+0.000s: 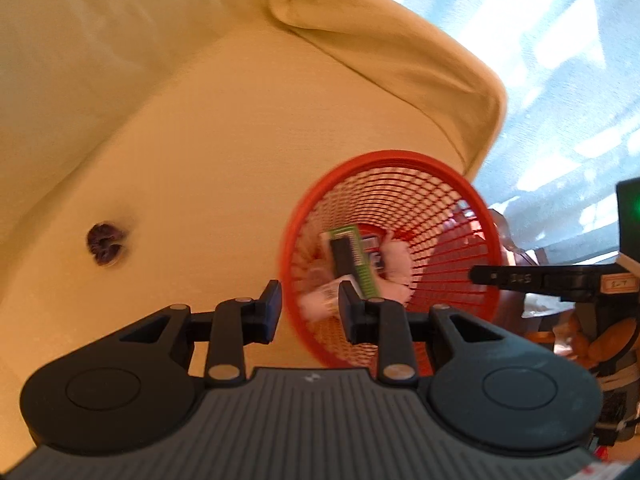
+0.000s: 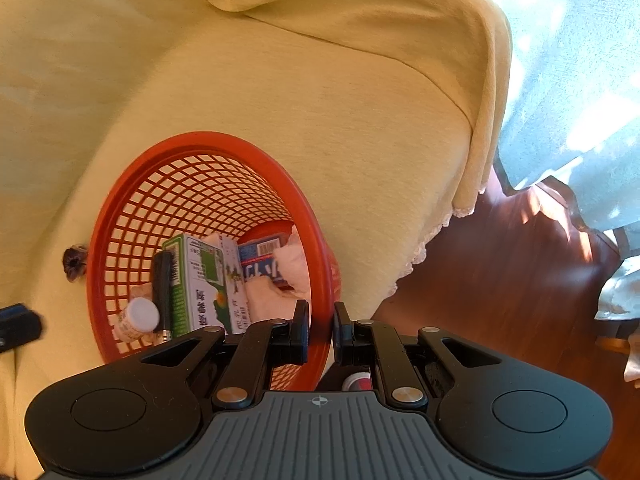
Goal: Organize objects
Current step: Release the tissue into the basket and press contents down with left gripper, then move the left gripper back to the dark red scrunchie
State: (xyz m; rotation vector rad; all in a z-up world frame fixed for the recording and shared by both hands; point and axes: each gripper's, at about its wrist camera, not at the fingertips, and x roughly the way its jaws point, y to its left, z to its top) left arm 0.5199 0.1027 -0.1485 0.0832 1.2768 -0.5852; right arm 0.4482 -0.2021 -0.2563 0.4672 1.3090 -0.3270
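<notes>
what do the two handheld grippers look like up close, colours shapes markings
Both match: the left gripper and right gripper have matte black round-shouldered housings with a circular disc on each side, a grey ribbed centre plate bearing a small white crosshair mark, black linkage bars with silver rivets, and flat black fingers edged in blue. No cables or sleeves show.

Yellow-covered sofa (image 2: 320,100), wooden floor (image 2: 500,280), sunlit curtain (image 2: 580,60)

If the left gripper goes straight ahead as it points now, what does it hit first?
Most likely the red basket: the left gripper aims between its open fingers at the near rim, white bottle just inside. Depth is unclear, so treat that as a guess.
</notes>
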